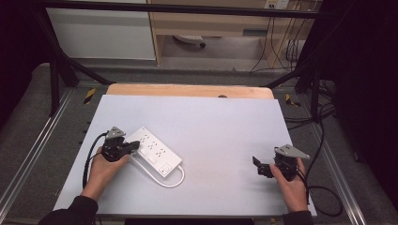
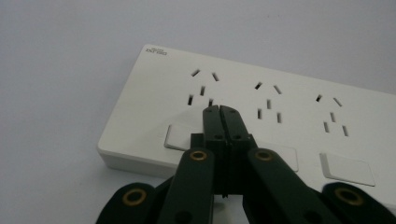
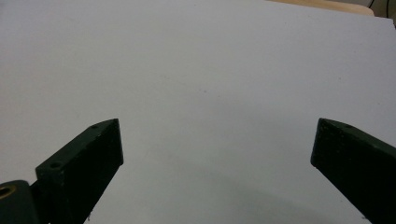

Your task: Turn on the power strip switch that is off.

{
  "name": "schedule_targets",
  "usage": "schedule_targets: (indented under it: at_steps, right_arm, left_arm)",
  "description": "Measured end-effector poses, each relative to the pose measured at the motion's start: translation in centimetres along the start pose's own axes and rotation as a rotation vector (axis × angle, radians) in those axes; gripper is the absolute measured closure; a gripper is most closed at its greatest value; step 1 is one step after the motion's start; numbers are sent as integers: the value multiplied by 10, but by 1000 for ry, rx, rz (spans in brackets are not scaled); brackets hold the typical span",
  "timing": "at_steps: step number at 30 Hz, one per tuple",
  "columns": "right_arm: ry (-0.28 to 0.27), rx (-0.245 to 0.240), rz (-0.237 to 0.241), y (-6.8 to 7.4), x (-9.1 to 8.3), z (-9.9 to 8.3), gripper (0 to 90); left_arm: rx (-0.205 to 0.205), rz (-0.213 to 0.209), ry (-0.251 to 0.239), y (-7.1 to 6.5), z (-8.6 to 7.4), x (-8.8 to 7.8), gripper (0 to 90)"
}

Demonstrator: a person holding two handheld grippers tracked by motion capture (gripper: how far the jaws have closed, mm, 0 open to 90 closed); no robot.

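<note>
Pressing with my left gripper, jaws together, I touch the white plastic three-socket power strip on the grey desk's left. Its switches look unfinished; my right gripper waits with jaws apart.

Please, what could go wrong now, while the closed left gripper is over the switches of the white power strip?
1. The left gripper, shut, sits between the sockets and the switches; it may miss the switch.
2. No one holds the power strip; the right gripper is open and apart, so a push could slide it.

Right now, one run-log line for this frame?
left claw: shut, tips over power strip | right claw: open, nothing between jaws | table: strip at left
</note>
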State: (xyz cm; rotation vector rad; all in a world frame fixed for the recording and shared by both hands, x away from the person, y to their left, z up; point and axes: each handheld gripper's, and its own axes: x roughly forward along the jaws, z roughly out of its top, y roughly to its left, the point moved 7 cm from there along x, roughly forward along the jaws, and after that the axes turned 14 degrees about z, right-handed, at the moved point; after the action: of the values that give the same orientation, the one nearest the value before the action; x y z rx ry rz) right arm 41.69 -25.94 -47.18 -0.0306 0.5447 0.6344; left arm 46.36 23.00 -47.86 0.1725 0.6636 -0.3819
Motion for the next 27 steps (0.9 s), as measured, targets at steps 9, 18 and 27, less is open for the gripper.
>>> schedule_targets:
  at_steps: [9,18,27]
  right_arm:
    - [0,1,1,0,0,0,27]
    - [0,6,2,0,0,0,27]
    - [-2,5,1,0,-1,0,27]
  left_arm:
    - [6,2,-9,0,0,0,900]
    - [-4,2,-16,1,0,1,900]
    - [-18,9,-26,4,0,0,900]
